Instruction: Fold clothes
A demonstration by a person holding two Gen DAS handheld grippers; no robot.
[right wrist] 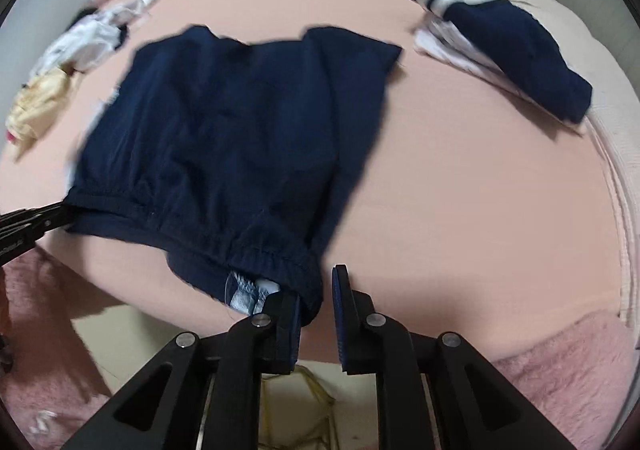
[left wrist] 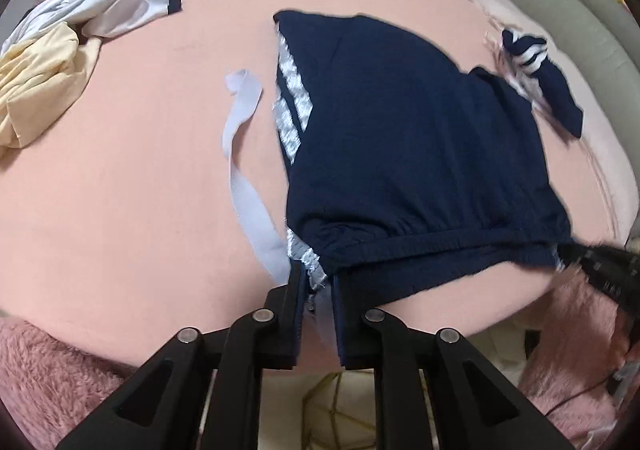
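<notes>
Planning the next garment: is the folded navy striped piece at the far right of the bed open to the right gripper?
Probably yes. The folded striped piece lies uncovered, with bare pink sheet in between. But the right gripper must first clear the navy shorts waistband.

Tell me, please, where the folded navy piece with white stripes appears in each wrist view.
Left wrist view: the striped navy piece lies upper right, near the bed's edge.
Right wrist view: it lies at upper right on pale folded clothes.
Shared landmark: the navy shorts spread on the pink sheet.
</notes>
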